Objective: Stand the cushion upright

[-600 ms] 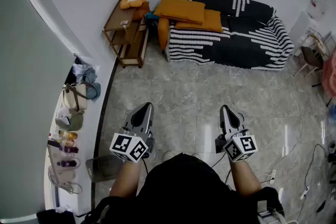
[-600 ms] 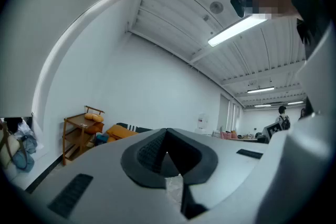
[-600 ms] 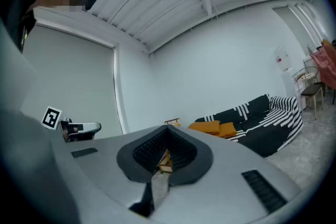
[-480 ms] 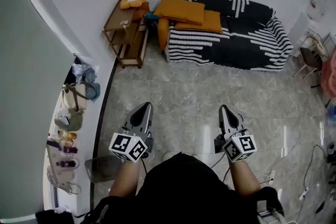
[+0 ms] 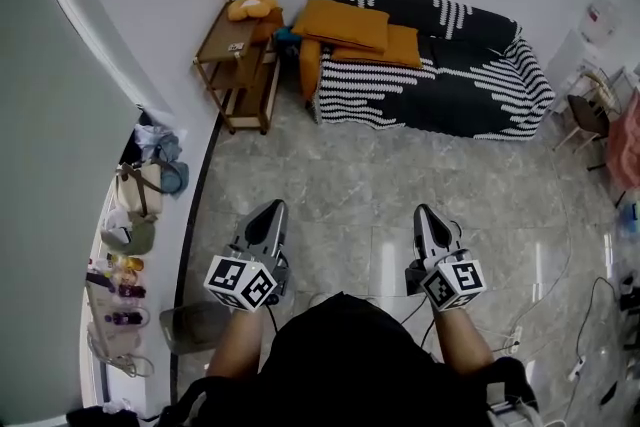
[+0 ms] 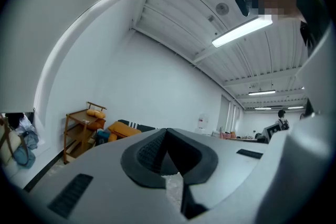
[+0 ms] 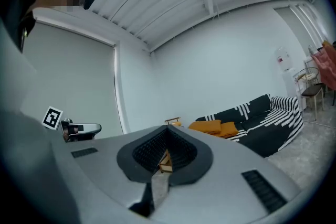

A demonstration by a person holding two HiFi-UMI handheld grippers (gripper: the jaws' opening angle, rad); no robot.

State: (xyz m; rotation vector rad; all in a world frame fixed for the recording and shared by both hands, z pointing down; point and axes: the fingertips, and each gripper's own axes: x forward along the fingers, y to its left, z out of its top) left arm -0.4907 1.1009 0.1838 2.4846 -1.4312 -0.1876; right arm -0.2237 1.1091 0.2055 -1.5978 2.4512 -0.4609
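Observation:
Two orange cushions (image 5: 342, 20) lie flat, one partly over the other (image 5: 395, 45), at the left end of a black-and-white patterned sofa (image 5: 450, 65) across the room. In the right gripper view the orange cushions (image 7: 212, 127) show far off on the sofa (image 7: 262, 118). From the left gripper view a cushion (image 6: 123, 128) is small in the distance. My left gripper (image 5: 270, 212) and right gripper (image 5: 427, 212) are held level over the grey floor, well short of the sofa, both shut and empty.
A wooden shelf cart (image 5: 238, 55) with an orange soft item on top stands left of the sofa. Bags and bottles (image 5: 135, 215) line the left wall. A chair (image 5: 590, 115) is at the right, cables (image 5: 590, 315) lie on the floor at lower right.
The view has shifted slightly; sofa and cart sit a little higher and more to the left in frame. Both grippers keep their pose, shut.

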